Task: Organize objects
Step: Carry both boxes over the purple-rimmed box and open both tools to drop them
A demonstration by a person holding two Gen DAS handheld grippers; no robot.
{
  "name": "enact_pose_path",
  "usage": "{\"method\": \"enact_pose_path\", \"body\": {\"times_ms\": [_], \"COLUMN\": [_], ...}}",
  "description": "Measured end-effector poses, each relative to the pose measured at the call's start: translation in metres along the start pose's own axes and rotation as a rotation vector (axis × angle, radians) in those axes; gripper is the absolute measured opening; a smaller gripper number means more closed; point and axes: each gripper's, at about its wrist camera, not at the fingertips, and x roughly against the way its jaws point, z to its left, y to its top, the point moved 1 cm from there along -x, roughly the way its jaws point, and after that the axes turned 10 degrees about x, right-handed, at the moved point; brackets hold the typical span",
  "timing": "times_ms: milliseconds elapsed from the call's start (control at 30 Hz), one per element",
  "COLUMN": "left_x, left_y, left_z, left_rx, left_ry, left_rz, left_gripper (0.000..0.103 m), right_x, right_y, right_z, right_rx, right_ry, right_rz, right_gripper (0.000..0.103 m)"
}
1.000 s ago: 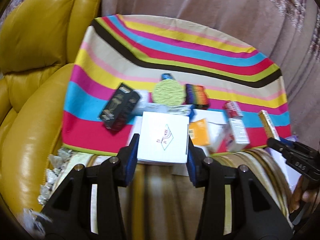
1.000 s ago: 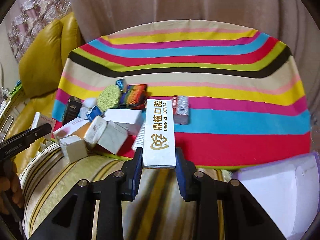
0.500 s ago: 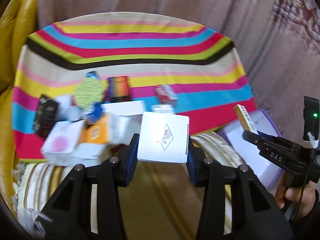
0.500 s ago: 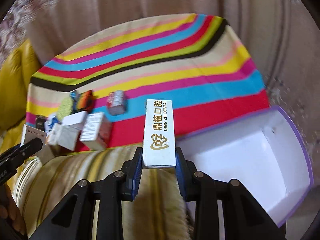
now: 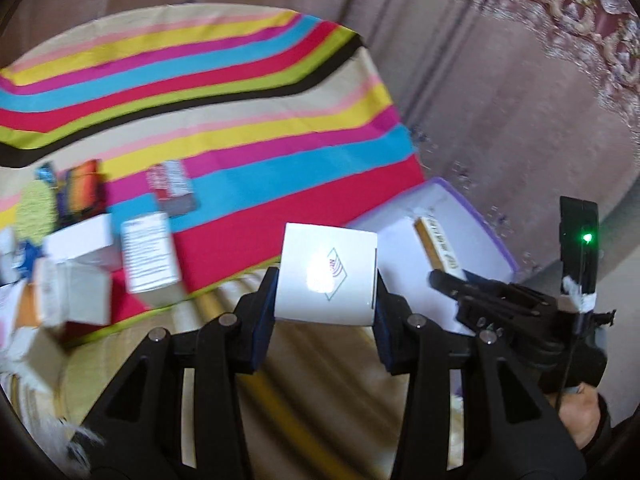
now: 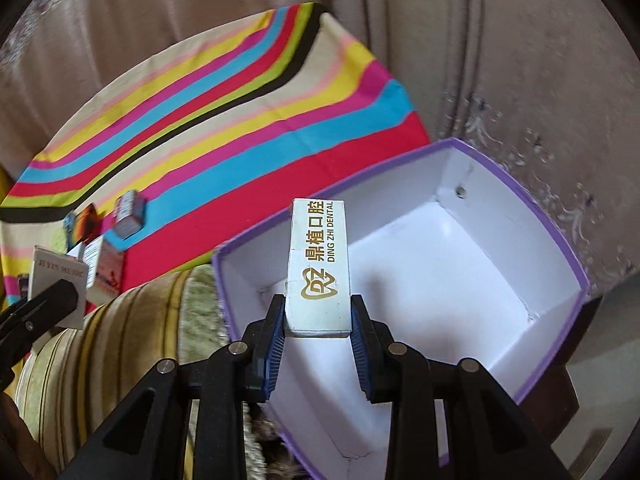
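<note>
My left gripper (image 5: 326, 300) is shut on a square white box (image 5: 327, 278) with a small diamond logo, held over the striped cushion edge. Just right of it, my right gripper (image 5: 440, 278) carries a long white dental box (image 5: 438, 246) over the purple-rimmed white bin (image 5: 480, 216). In the right wrist view that gripper (image 6: 318, 316) is shut on the long dental box (image 6: 319, 264), which hangs above the bin (image 6: 560, 248); the bin's inside is bare white. The left gripper with its white box (image 6: 56, 276) shows at the left edge.
A striped cloth (image 5: 240, 120) covers the table. Several small boxes (image 5: 148, 252) and a green round pad (image 5: 38, 208) are piled at its near left corner. A striped beige cushion (image 6: 120, 340) lies between cloth and bin. Curtains hang behind.
Both grippers swung right with their boxes still held. The pile slid toward the left of both views, and the purple bin came under the right gripper.
</note>
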Motion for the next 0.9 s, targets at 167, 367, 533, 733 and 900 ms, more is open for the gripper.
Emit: {"method": "enact_pose_path", "body": {"times_ms": [167, 367, 533, 733, 900], "left_x": [-0.014, -0.027, -0.023, -0.014, 0.0], "left_y": [0.003, 0.006, 0.008, 0.006, 0.003], "left_z": [-0.022, -0.04, -0.04, -0.032, -0.018], "left_rx": [-0.033, -0.046, -0.028, -0.012, 0.02], "left_ry": [-0.078, -0.165, -0.177, -0.151, -0.132], "left_rz": [0.031, 0.065, 0.042, 0.008, -0.031], "left_gripper": [0.047, 0.053, 0.073, 0.074, 0.074], "right_x": [0.001, 0.0, 0.003, 0.008, 0.011], "right_y": [-0.003, -0.007, -0.01, -0.008, -0.005], "right_z": [-0.015, -0.03, -0.038, -0.03, -0.019], "right_rx": [-0.056, -0.117, -0.152, -0.128, -0.084], "right_ry": [-0.023, -0.024, -0.002, 0.004, 0.012], "right_rz": [0.005, 0.009, -0.005, -0.026, -0.039], "right_gripper": [0.032, 0.033, 0.045, 0.046, 0.052]}}
